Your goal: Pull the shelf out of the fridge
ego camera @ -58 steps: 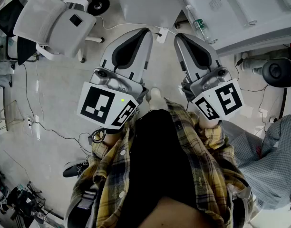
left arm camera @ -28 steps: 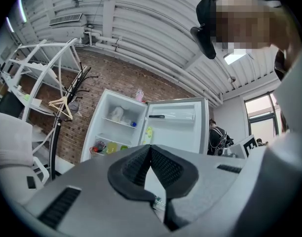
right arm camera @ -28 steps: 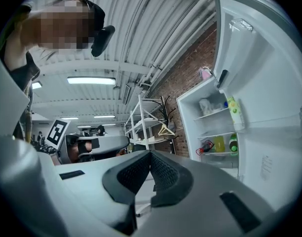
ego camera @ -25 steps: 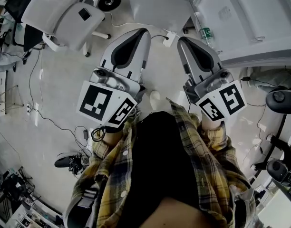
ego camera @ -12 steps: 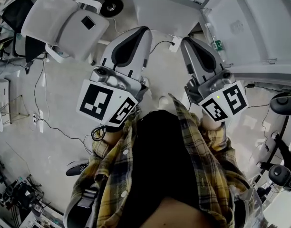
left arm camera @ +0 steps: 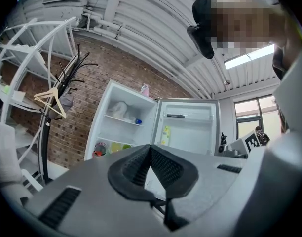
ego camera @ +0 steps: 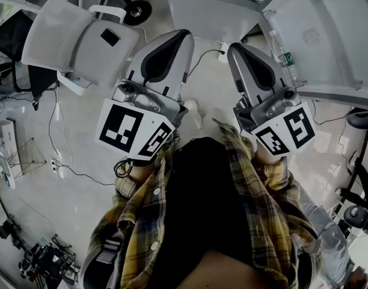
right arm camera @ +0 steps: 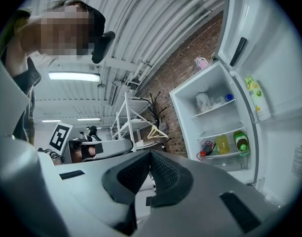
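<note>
Left gripper [left arm camera: 151,148] and right gripper [right arm camera: 151,154] clenched empty before the open fridge [left arm camera: 102,127].
Both claws' jaws press together on nothing, well apart from the fridge; the shelf [left arm camera: 122,119] sits inside the fridge, above the bottles [left arm camera: 104,148].

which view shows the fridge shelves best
Right gripper view: the fridge fills the right side, shelves and bottles plain. Left gripper view shows it smaller; head view, from above, shows no shelves clearly.
</note>
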